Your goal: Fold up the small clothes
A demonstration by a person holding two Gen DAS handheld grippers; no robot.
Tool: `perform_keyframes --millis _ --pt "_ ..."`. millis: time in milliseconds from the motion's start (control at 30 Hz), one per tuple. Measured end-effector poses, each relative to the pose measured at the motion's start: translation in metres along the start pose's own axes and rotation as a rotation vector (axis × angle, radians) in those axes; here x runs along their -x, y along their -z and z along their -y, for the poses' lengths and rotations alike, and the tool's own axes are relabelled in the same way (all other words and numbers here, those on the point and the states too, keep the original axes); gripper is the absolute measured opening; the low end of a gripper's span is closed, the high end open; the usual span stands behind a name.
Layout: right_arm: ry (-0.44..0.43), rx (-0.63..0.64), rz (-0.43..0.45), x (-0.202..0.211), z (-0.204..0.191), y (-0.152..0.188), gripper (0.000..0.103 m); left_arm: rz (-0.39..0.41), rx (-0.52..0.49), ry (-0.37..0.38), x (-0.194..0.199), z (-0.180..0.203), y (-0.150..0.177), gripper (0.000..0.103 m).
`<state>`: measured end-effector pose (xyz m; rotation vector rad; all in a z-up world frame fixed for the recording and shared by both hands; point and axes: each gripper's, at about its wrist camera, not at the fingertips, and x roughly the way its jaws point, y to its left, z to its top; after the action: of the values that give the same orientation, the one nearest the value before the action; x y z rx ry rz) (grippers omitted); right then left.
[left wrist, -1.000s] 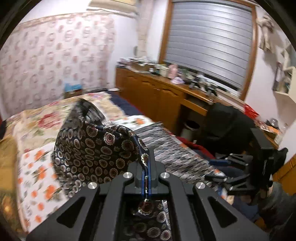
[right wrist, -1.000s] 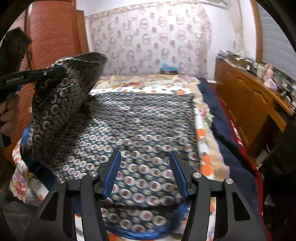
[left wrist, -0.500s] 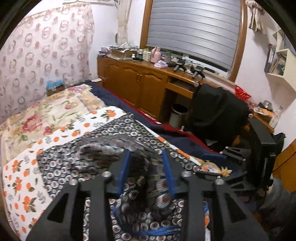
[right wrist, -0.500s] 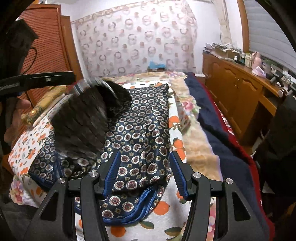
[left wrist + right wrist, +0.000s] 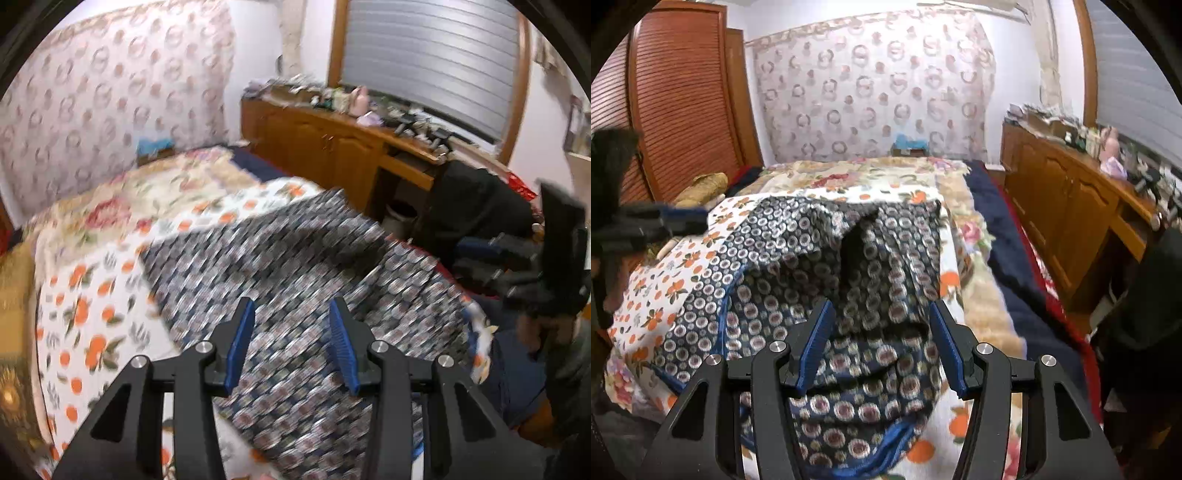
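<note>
Bed (image 5: 1001, 258) fills most of both views. It is covered by a white sheet with an orange fruit print (image 5: 88, 332), with a floral blanket (image 5: 849, 177) toward the far wall and a dark blue cover (image 5: 1008, 254) along the side facing the cabinets.

Wooden cabinet run (image 5: 325, 147) stands along the window wall, its top crowded with small items too blurred to name. Reddish slatted wardrobe door (image 5: 679, 96) on the opposite side, seen from the right wrist only.

Garment (image 5: 827, 266): dark blue cloth with a ring-and-dot print and a bright blue hem. It lies on the orange-print sheet, near the foot of the bed. From the right wrist, part of it is lapped over itself, with a raised dark fold near the middle; the near edge is rumpled. Left wrist view is motion-blurred, so fold lines there cannot be read.

Left tool (image 5: 291, 347): fingers spread apart, nothing between the blue pads, hanging above the garment.

Right tool (image 5: 882, 347): fingers spread wide, nothing gripped, above the near edge of the garment. Whether either tool touches the cloth cannot be told.
</note>
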<state>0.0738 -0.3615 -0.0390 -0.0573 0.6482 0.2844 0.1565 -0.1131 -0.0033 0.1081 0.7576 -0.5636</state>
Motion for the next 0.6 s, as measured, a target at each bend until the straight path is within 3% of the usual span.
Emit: perform_keyframes --millis 133,467,600 --pt "0.001 0.062 0.007 -0.010 -0.009 -0.021 0.056 -0.035 0.016 -0.069 -0.012 -0.024 0.017 0.041" --pt "0.004 0.070 -0.029 -0.071 0.020 -0.069 0.055 -0.108 0.081 -0.099 -0.051 -0.073 0.033 0.041" --pt "-0.005 0.085 -0.066 -0.104 0.031 -0.086 0.050 -0.130 0.084 -0.099 -0.066 -0.081 0.031 0.041"
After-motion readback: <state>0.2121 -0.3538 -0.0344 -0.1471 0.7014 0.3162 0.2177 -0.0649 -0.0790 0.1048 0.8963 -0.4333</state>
